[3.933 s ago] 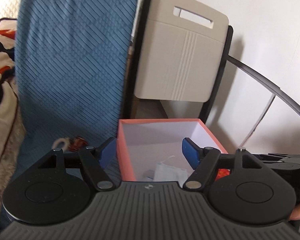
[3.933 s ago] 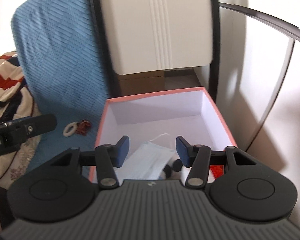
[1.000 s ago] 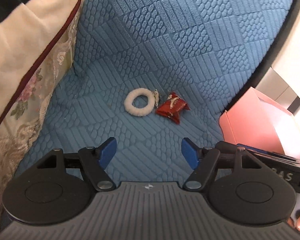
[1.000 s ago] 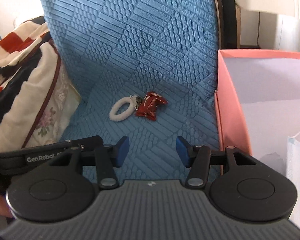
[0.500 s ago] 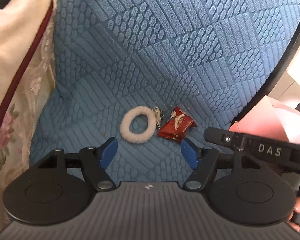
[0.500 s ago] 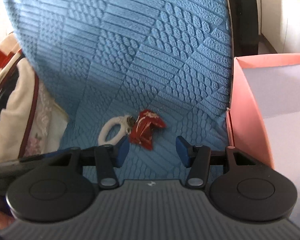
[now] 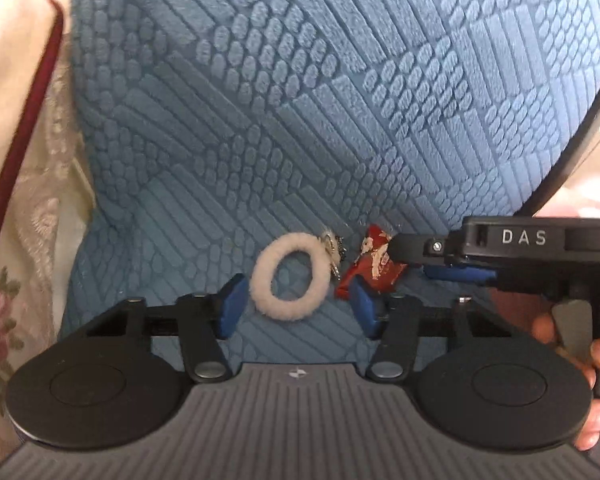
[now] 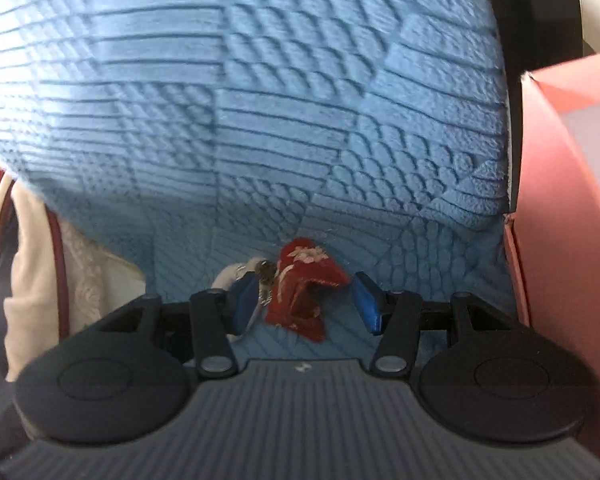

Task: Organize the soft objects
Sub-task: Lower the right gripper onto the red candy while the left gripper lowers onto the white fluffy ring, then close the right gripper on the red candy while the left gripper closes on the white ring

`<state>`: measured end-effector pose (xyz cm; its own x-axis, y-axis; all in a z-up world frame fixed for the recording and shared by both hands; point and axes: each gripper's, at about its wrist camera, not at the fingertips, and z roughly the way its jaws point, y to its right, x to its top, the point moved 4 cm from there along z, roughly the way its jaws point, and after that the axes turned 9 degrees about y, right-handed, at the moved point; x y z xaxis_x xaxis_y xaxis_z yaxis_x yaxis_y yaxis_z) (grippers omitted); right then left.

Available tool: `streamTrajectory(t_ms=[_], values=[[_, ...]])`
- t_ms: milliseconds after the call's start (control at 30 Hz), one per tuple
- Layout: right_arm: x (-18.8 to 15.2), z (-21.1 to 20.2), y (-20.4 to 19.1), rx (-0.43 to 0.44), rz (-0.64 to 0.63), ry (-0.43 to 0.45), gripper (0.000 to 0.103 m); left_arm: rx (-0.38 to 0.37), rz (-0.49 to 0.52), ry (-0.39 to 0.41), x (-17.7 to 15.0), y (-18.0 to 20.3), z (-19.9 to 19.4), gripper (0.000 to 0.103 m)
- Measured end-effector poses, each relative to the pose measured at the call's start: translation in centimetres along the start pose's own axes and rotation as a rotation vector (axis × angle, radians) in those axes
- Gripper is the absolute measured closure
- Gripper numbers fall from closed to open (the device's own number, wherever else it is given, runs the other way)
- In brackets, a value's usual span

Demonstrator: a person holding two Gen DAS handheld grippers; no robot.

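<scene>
Risk: snagging of red pouch (image 7: 374,266) by left gripper (image 7: 296,308), jaws just narrowing, unclamped round fluffy ring (image 7: 290,276). Right gripper (image 8: 306,302) half-open astride pouch, empty.

Blue seat cover (image 7: 340,100): embossed plush cloth, matt. White ring (image 7: 290,278): fluffy w/ small metal charm. Red pouch (image 8: 300,300): soft embroidered fabric. Pink box (image 8: 556,208): matt card.

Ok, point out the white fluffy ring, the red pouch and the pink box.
white fluffy ring (image 7: 260,270), left wrist view, its left arc.
red pouch (image 8: 300,304), right wrist view, its middle.
pink box (image 8: 556,208), right wrist view, its outer wall.
</scene>
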<state>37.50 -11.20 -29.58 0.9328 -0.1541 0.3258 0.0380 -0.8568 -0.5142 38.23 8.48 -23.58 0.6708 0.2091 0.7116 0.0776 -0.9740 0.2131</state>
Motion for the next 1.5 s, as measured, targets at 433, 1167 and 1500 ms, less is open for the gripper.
streamTrajectory(t_ms=[433, 1167, 1500], values=[[-1.2, 2.0, -1.2, -0.020, -0.102, -0.032, 0.059, 0.000, 0.108, -0.039, -0.5, 0.5, 2.5, 0.048], [-0.9, 0.5, -1.5, -0.063, -0.168, 0.013, 0.079, 0.013, 0.224, -0.019, -1.0, 1.8, 4.6, 0.034], [-1.5, 0.1, -1.5, -0.082, -0.210, 0.024, 0.079, 0.020, 0.197, 0.004, -1.1, 1.9, 5.9, 0.034]])
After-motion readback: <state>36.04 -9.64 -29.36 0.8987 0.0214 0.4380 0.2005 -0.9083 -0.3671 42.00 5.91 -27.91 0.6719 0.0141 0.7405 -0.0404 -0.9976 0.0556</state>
